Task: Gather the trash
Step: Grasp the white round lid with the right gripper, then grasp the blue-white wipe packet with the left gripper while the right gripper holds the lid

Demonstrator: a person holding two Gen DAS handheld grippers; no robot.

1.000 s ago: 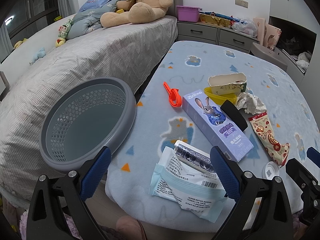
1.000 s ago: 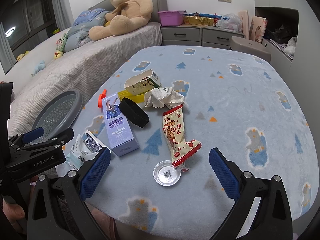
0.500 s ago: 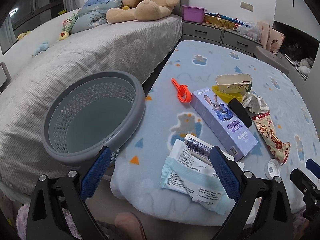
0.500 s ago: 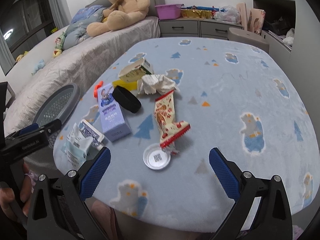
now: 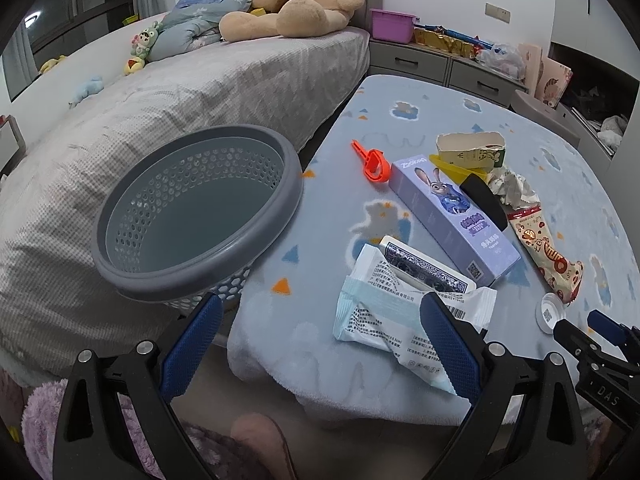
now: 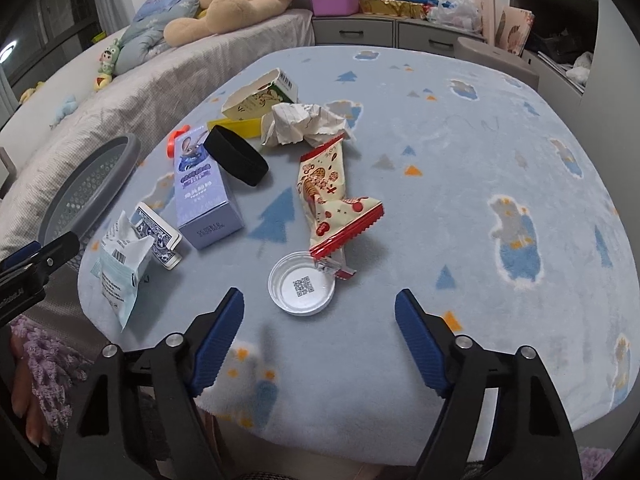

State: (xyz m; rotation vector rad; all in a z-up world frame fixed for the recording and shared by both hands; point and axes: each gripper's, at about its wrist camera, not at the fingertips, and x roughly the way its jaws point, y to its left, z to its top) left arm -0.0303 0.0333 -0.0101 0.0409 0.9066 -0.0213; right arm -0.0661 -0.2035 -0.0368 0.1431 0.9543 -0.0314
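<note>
Trash lies on a blue blanket-covered table: a white lid (image 6: 302, 288), a red-and-cream snack wrapper (image 6: 328, 192), crumpled paper (image 6: 304, 124), a torn carton (image 6: 260, 96) and a wipes packet (image 5: 400, 320). My right gripper (image 6: 320, 332) hovers low just in front of the lid. Its jaws are closing, and nothing is between the pads. My left gripper (image 5: 320, 340) stands open over the table's near edge, between the grey perforated basket (image 5: 192, 208) and the wipes packet. It holds nothing.
A purple box (image 6: 204, 188), a black band (image 6: 236, 156), a deck of cards (image 6: 156, 236), a yellow piece (image 6: 240, 126) and an orange clip (image 5: 372, 162) also lie on the table. A bed with a teddy bear (image 5: 296, 4) runs along the left, and drawers stand at the back.
My right gripper has sunk toward the table and its jaws have narrowed, so the lid sits closer. My left gripper has shifted, and the basket now looks larger and nearer.
</note>
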